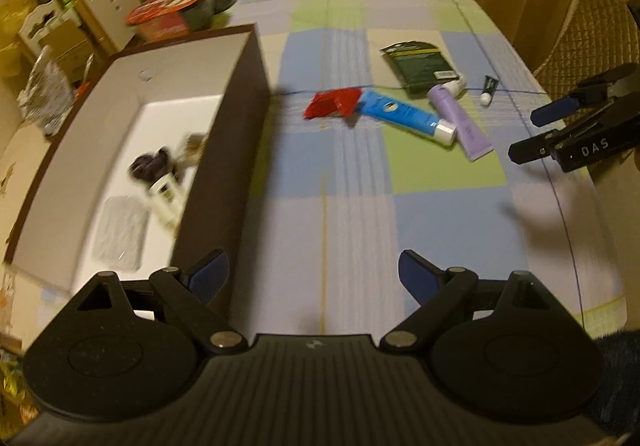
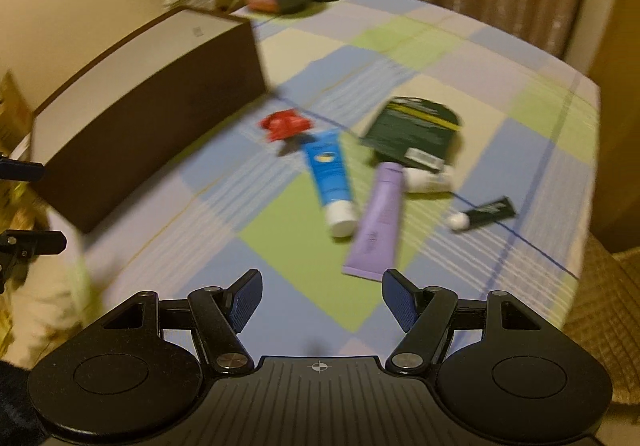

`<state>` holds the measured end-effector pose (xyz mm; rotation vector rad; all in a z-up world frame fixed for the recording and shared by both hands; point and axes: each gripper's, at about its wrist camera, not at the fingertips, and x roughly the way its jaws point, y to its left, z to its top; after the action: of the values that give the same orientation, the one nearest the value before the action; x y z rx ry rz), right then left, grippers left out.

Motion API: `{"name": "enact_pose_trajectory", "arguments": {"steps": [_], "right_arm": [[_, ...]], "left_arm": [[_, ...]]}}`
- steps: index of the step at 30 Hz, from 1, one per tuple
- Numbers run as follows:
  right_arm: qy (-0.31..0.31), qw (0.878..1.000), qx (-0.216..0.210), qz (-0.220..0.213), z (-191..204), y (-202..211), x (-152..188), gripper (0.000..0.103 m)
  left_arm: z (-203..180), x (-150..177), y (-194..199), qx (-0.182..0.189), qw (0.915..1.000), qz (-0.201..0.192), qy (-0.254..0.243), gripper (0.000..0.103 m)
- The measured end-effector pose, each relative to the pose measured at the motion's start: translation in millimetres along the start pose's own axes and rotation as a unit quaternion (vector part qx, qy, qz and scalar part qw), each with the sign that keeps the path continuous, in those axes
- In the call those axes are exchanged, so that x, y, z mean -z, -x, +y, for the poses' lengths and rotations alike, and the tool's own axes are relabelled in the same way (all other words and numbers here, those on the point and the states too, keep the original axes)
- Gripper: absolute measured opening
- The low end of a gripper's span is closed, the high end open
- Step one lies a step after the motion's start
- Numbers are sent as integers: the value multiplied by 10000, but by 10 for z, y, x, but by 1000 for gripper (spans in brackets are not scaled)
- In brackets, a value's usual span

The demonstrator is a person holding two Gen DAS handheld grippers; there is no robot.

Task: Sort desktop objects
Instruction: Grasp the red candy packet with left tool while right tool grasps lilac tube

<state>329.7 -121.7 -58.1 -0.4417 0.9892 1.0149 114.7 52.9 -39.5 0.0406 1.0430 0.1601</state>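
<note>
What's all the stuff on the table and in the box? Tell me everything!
box: 1, brown outside, white inside, left side of the table
things in the box: a few, dark and pale, too blurry to name
red packet: 1, red, nearest the box
blue tube: 1, blue, white cap, beside the red packet
purple tube: 1, lilac, next to the blue tube
green packet: 1, dark green, behind the tubes
small dark tube: 1, dark, white cap, far right
white thing: 1, white, by the green packet
tablecloth: 1, blue, green and cream checks
food tubs: several, red lids, far corner
left claw: 1, black, blue pads, open
right claw: 1, black, blue pads, open
</note>
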Motion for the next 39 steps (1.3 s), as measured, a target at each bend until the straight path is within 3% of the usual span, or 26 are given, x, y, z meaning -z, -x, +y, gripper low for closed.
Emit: {"name": "enact_pose_trajectory", "arguments": {"steps": [10, 20, 30, 35, 39], "right_arm": [[-651, 9974, 313, 39, -403, -89, 114, 69], [-1291, 9901, 556, 39, -851, -282, 32, 70], [-1805, 9813, 658, 88, -1251, -460, -12, 69], [-1870, 9806, 583, 64, -1318, -524, -39, 69], [-1781, 9827, 515, 3, -1276, -553, -59, 69]], "left_arm": [[-203, -585, -602, 172, 9993, -146, -289, 88], [-189, -1290, -1257, 168, 9998, -94, -22, 89], [-84, -1809, -2103, -271, 9984, 300, 399, 87], [-69, -1659, -2301, -101, 9971, 629, 411, 50], [-3, -1421, -2200, 99, 9972, 608, 436, 44]]}}
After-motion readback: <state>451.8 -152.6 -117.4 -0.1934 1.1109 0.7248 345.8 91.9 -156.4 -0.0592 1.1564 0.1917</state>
